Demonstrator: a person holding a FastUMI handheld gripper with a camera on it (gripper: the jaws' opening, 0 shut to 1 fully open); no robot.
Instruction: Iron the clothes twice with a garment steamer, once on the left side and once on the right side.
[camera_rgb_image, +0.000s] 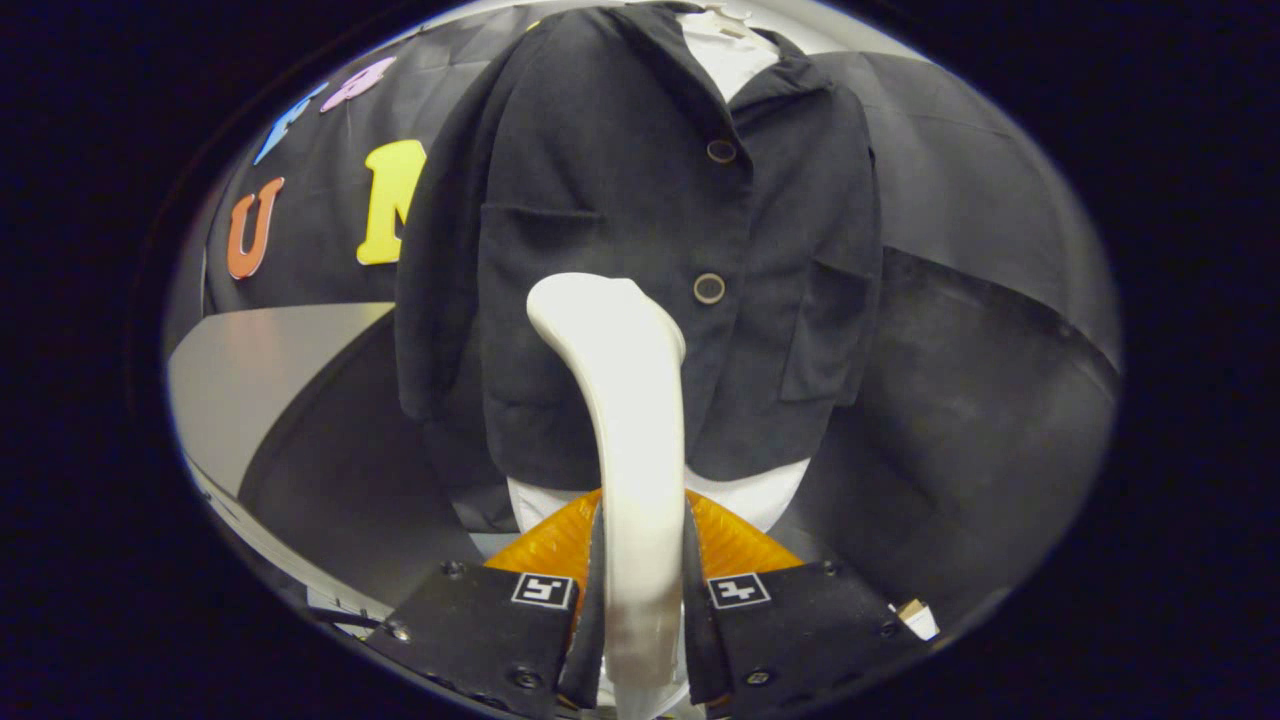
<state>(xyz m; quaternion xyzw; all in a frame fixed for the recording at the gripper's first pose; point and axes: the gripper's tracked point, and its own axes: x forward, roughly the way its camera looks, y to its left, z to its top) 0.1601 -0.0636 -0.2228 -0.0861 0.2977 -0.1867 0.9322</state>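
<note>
Black cloth covers the booth wall (960, 330) behind a dark buttoned jacket (620, 200) hanging over a white garment (730, 55), and the gripper (640, 600) pinches the white garment steamer (625, 400) between both fingers, its head before the jacket front.

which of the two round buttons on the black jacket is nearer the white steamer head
The lower button, just beside the white steamer head; the upper button sits higher, near the collar.
</note>
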